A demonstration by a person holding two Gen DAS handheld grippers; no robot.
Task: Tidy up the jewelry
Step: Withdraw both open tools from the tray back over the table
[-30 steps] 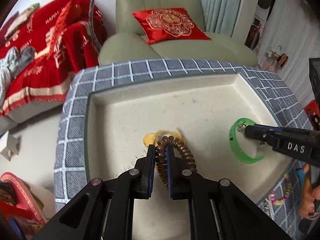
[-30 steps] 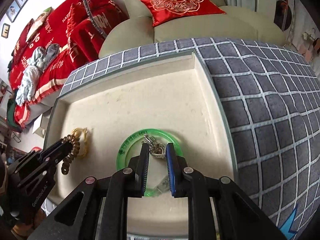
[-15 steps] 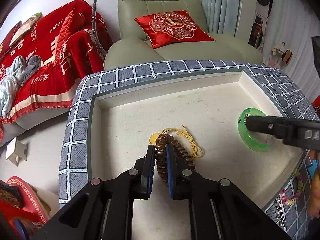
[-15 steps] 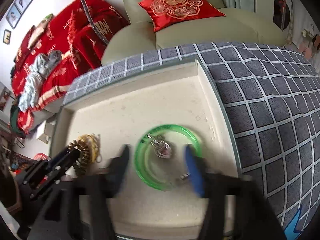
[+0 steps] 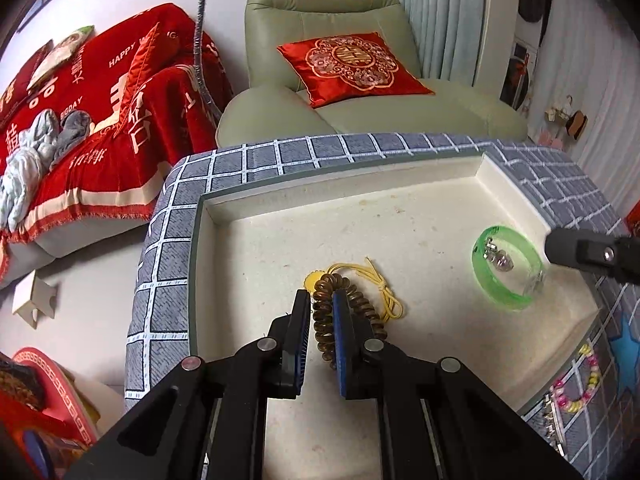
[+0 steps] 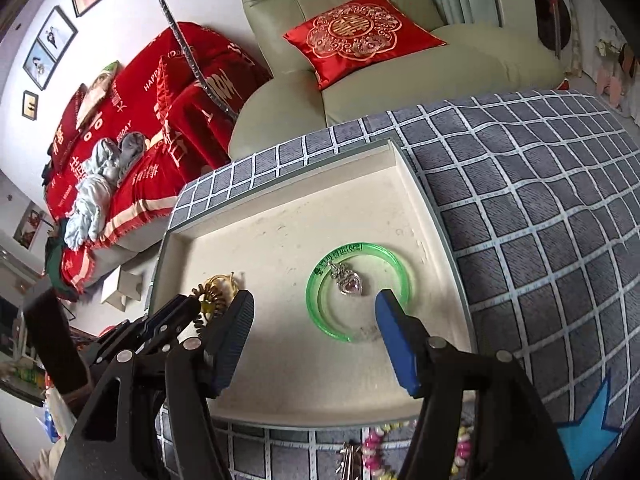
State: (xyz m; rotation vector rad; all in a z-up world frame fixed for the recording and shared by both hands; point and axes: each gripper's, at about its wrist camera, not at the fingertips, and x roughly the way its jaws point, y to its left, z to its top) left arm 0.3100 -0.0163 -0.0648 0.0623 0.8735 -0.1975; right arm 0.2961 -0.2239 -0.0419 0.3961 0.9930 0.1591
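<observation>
1. left wrist view: the left tongs (image 5: 321, 312) are nearly closed, pinching the brown coiled bracelet (image 5: 340, 316) between blue pads; the coil rests on the floor of the cream tray (image 5: 400, 224).
2. just beyond the coil lies a yellow cord (image 5: 376, 280) with a small yellow disc (image 5: 312, 280) beside it, both on the tray floor and touching or nearly touching the coil.
3. toward the tray's right side sits the green bangle (image 5: 506, 268), lying flat, with a silver heart pendant (image 5: 500, 260) inside its ring.
4. right wrist view: the right tongs (image 6: 316, 320) are spread wide and grip nothing; the pendant lies free within the bangle ahead of them, and the right finger (image 6: 396, 340) is over the bangle's near rim; contact cannot be judged.
5. the tray is set into a grey checked cloth (image 6: 540, 220) on the worktop; a string of pink and yellow beads (image 6: 416, 444) lies on the cloth outside the tray's near edge.
6. behind stand a pale green armchair (image 5: 360, 60) with a red cushion (image 5: 352, 64), and a red blanket (image 5: 100, 120) at left.
</observation>
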